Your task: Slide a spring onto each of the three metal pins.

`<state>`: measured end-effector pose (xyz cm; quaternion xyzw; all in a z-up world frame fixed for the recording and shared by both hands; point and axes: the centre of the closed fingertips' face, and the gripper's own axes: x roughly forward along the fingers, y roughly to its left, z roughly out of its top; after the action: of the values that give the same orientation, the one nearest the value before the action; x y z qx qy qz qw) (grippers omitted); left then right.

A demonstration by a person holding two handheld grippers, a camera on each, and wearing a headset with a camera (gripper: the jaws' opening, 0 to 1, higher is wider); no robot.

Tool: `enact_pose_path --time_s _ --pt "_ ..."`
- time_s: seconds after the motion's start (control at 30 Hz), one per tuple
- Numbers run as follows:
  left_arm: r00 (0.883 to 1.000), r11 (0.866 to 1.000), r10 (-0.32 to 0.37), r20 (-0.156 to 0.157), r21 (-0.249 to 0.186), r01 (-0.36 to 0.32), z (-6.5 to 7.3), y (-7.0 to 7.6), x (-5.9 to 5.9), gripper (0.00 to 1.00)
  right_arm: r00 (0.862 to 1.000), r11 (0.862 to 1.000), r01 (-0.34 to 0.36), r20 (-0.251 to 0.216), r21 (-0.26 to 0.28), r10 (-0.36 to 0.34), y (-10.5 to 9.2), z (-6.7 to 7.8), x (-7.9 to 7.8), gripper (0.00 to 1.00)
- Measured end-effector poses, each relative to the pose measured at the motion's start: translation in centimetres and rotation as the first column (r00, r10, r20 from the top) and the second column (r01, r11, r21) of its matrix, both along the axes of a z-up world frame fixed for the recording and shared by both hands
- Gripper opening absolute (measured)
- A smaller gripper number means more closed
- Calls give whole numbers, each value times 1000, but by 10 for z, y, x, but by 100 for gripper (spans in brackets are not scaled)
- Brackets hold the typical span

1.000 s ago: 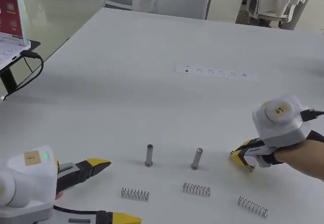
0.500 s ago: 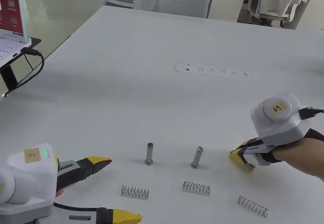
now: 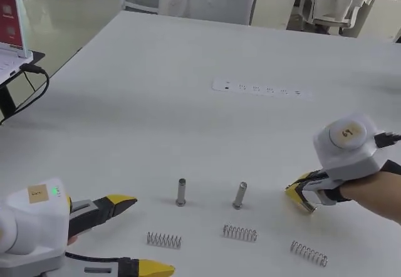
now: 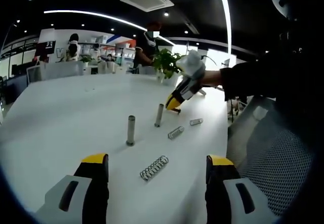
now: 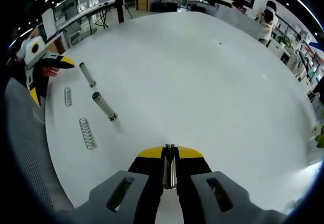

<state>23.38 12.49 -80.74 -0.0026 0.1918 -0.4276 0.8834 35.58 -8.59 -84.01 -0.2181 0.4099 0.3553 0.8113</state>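
Two metal pins stand upright on the white table, one (image 3: 181, 192) left of the other (image 3: 239, 195). Three springs lie in a row in front of them: left (image 3: 164, 240), middle (image 3: 240, 233), right (image 3: 308, 254). My right gripper (image 3: 301, 197) hovers just right of the pins, shut on a third metal pin (image 5: 169, 165) that lies between its jaws. My left gripper (image 3: 141, 234) stands open at the lower left with nothing in it. The left spring (image 4: 154, 167) lies just ahead of its jaws, and the nearer pin (image 4: 131, 130) stands beyond that.
A white power strip (image 3: 260, 90) lies further back on the table (image 3: 188, 70). A laptop (image 3: 9, 32) with a black cable sits off the table's left side. Chairs stand at the far end. The table's near edge runs close behind the springs.
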Motion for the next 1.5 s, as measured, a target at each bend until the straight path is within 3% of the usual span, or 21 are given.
enact_pose_path --time_s 0.77,1.5 --pt "1000 1000 -24 19 11 24 8 -2 -1 75 998 999 35 42 35 -36 -6 24 -15 6" --pt "999 999 -35 26 17 35 12 -6 -6 74 997 996 55 58 68 -59 -9 30 -24 6"
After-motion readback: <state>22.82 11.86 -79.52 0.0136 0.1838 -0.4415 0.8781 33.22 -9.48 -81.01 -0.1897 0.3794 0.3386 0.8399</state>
